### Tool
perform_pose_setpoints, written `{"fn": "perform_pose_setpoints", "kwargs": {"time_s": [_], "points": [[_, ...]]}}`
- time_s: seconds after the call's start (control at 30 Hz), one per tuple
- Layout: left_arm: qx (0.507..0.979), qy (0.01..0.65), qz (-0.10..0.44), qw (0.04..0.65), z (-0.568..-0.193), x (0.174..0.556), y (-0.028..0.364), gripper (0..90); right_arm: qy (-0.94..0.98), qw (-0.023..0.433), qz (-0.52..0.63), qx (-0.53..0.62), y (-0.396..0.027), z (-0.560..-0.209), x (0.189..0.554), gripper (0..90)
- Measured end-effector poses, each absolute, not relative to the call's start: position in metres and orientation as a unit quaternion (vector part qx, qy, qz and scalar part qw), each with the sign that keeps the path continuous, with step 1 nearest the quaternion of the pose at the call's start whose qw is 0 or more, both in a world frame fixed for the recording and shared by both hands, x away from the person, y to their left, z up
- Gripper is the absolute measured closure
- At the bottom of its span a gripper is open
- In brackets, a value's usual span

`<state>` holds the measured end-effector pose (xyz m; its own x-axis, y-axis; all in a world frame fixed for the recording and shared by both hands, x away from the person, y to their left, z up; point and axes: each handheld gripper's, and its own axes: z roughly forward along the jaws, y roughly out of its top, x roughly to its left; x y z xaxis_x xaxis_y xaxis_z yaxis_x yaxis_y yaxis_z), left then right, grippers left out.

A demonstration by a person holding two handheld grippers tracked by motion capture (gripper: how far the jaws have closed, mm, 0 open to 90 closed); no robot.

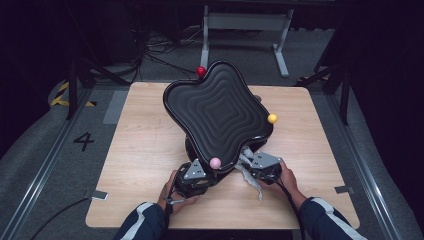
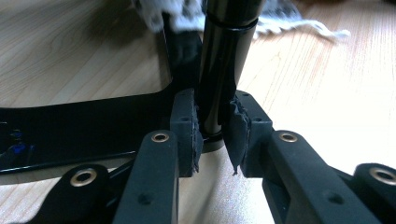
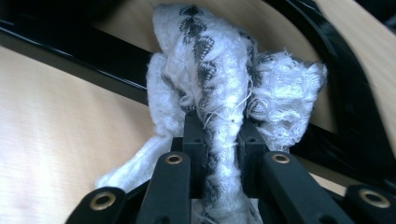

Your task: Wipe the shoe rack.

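Note:
A black tray (image 1: pixel 220 110) with a rippled, wavy surface stands tilted on the wooden table (image 1: pixel 140 150). Red (image 1: pixel 200 71), yellow (image 1: pixel 272 118) and pink (image 1: pixel 215 163) balls sit at its corners. My left gripper (image 1: pixel 196 175) is at the tray's near corner, under the pink ball. In the left gripper view it (image 2: pixel 212 135) is shut on a glossy black post (image 2: pixel 224 70) of the tray. My right gripper (image 1: pixel 252 164) is shut on a white cloth with a black pattern (image 3: pixel 215 79), held bunched against the tray's black rim (image 3: pixel 336 70). A tail of cloth (image 1: pixel 248 176) hangs onto the table.
The tray's black base (image 2: pixel 93 126) rests on the table beside the post. Bare wood lies to the left and right of the tray. Behind the table stand a white frame (image 1: pixel 245 30) and loose cables (image 1: pixel 150 50) on the grey floor.

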<state>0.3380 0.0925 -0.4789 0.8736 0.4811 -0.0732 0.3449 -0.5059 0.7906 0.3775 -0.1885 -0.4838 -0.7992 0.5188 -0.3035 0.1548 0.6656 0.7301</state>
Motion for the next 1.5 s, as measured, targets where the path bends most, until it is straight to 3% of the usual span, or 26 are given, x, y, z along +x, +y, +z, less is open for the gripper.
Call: {"fn": "perform_pose_setpoints", "kwargs": {"time_s": [0.3,0.7,1.07,1.5], "points": [[0.864,0.24,0.078,0.436,-0.479,0.338,0.092,72.9,0.89,0.216,0.379,0.132,-0.157,-0.483,0.353,78.3],[0.865,0.24,0.08,0.434,-0.479,0.339,0.093,72.6,0.893,0.203,0.386,0.112,-0.143,-0.483,0.343,78.2],[0.864,0.242,0.081,0.435,-0.479,0.338,0.092,72.7,0.893,0.217,0.376,0.119,-0.152,-0.483,0.35,78.5],[0.863,0.242,0.081,0.435,-0.479,0.338,0.092,72.8,0.883,0.258,0.338,0.198,-0.193,-0.48,0.379,78.7]]}}
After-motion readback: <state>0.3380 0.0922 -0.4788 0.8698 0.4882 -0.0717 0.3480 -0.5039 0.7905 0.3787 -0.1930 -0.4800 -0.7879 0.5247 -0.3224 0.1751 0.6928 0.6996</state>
